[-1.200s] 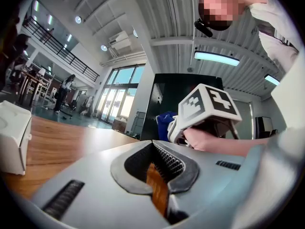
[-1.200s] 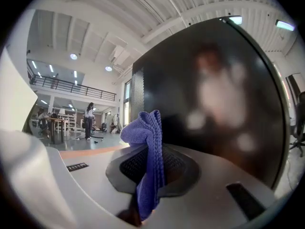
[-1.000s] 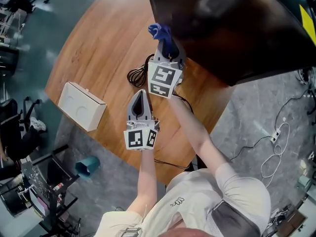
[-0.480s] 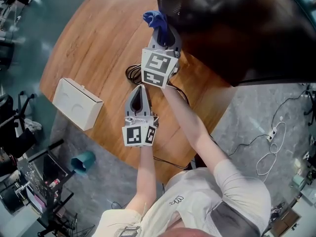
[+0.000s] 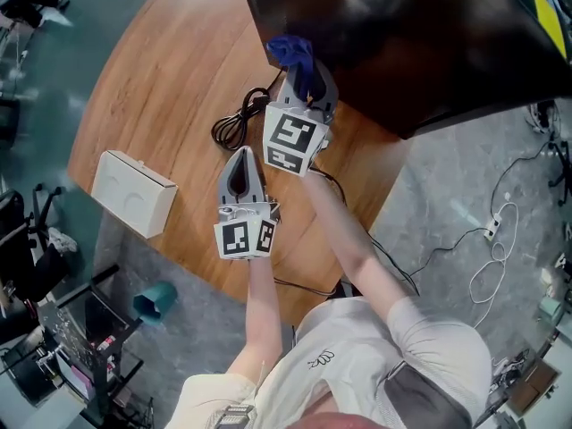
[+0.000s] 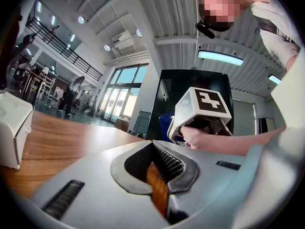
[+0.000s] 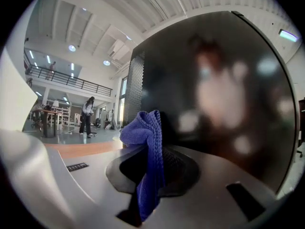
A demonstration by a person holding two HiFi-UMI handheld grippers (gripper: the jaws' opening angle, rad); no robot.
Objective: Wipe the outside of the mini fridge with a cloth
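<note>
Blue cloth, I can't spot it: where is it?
Head view, top centre: blue cloth clamped in the right gripper, beside the black mini fridge.

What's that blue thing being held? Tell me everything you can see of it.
It is a blue-violet cloth, soft with a ribbed, knitted-looking weave. The right hand-held gripper is shut on it, so it sticks out bunched and folded past the jaw tips, a tail running back between them. It sits close up to the glossy black mini fridge; whether it touches is unclear.

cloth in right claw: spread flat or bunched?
Bunched. The blue cloth sits pinched in the right claw, a crumpled wad past the tips.
</note>
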